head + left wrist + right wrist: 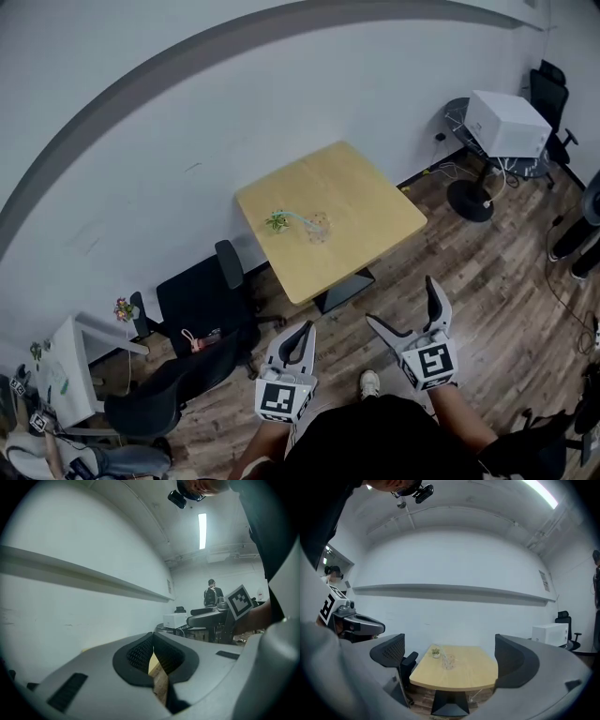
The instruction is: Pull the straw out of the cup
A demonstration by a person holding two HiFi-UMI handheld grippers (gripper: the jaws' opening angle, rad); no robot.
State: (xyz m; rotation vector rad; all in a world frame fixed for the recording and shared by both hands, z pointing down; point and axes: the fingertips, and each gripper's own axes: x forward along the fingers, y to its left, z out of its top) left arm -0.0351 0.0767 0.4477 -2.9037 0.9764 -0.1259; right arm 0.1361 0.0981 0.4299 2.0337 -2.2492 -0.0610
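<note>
A clear cup [318, 229] stands near the middle of the light wooden table [366, 187], far ahead of both grippers. A thin pale straw [296, 217] arcs out of it toward a small potted plant [277, 222]. My left gripper [303, 330] is held low in front of the person, its jaws closed together with nothing in them. My right gripper [405, 307] is beside it, open wide and empty. In the right gripper view the cup [448, 662] and the plant [436, 653] show small between the spread jaws. In the left gripper view only a sliver of the table [154, 663] shows.
Black office chairs [202, 305] stand left of the table, by the wall. A white box [507, 123] rests on a round stand at the far right with cables on the wooden floor. A small white side table [70, 370] is at the left edge. A person [212, 592] stands far back.
</note>
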